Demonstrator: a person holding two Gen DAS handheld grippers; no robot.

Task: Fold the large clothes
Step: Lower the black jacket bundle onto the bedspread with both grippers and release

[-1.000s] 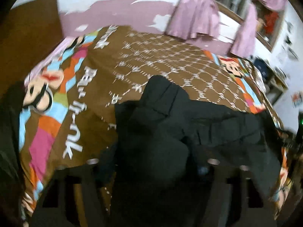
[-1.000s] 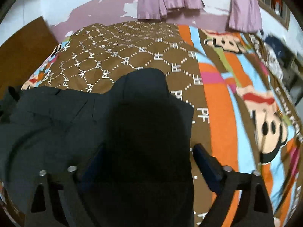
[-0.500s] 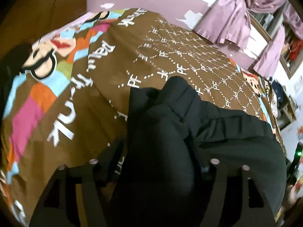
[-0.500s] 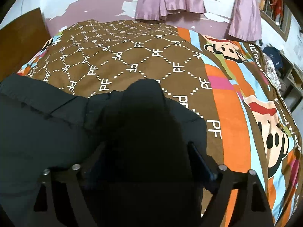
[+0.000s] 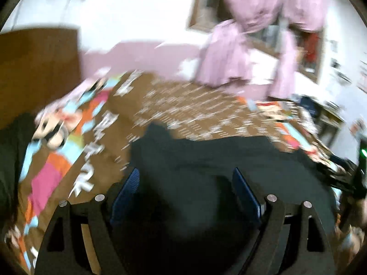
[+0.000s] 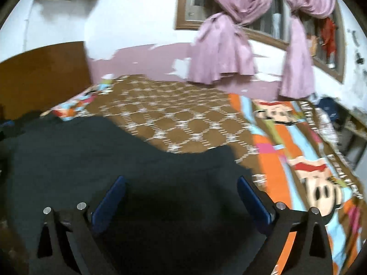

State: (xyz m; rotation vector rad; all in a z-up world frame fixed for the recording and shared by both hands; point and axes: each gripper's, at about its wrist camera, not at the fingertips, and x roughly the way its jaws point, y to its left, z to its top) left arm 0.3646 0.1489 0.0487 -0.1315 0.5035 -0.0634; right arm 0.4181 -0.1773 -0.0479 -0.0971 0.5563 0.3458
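Brown patterned bedspread [image 6: 183, 123] fills the middle of both frames, pink curtains [image 6: 220, 52] above. Across the lower half lies the black garment [image 6: 91, 151]. Left gripper [image 5: 185, 183] and right gripper [image 6: 181, 190], bottom centre, stand spread over it, pinching nothing.

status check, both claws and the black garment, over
Left claw open, right claw open. Black garment spread flat on the bedspread, not gripped. Nothing in the way.

Each gripper, left [image 5: 185, 178] and right [image 6: 181, 186], has black curved arms, silver round screws and blue finger pads.
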